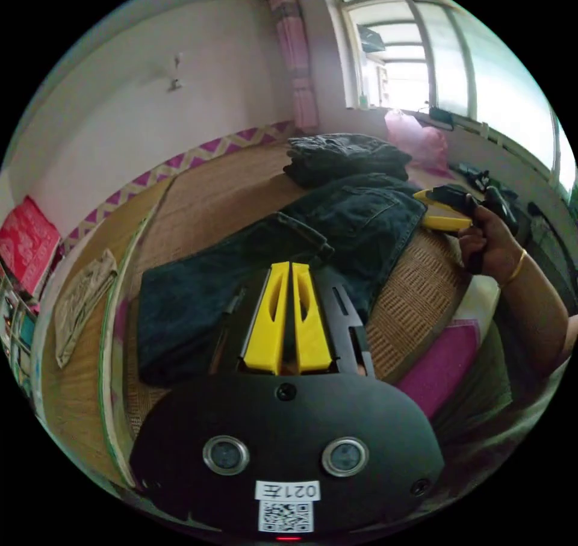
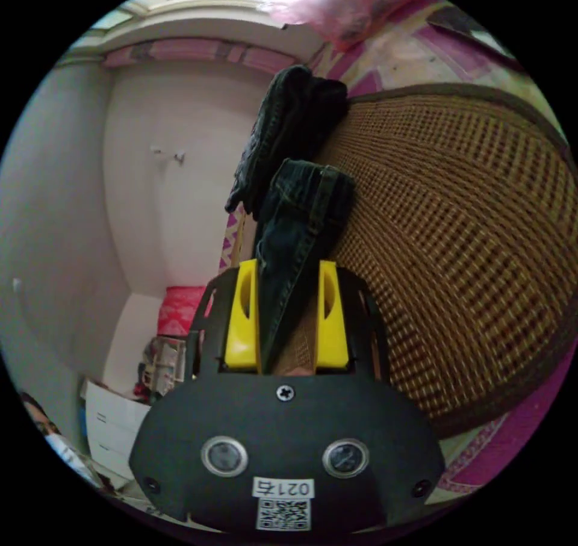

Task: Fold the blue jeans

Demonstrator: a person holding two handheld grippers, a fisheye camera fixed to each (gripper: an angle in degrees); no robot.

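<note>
Dark blue jeans [image 1: 361, 221] lie spread on a woven mat [image 1: 415, 293], one leg folded over toward the camera. My left gripper [image 1: 289, 265] hovers just over that leg with its yellow jaws together and nothing seen between them. A hand holds my right gripper [image 1: 433, 210] at the waist end of the jeans. In the right gripper view the waistband [image 2: 301, 209] runs between the jaws of my right gripper [image 2: 289, 264]. The jaws stand apart: the cloth touches one jaw and a gap shows beside the other.
A stack of folded dark clothes [image 1: 346, 158] sits on the mat just behind the jeans. A pink bag [image 1: 415, 133] lies under the window. A beige cloth [image 1: 84, 299] rests off the mat's far side, near a red box [image 1: 27, 242].
</note>
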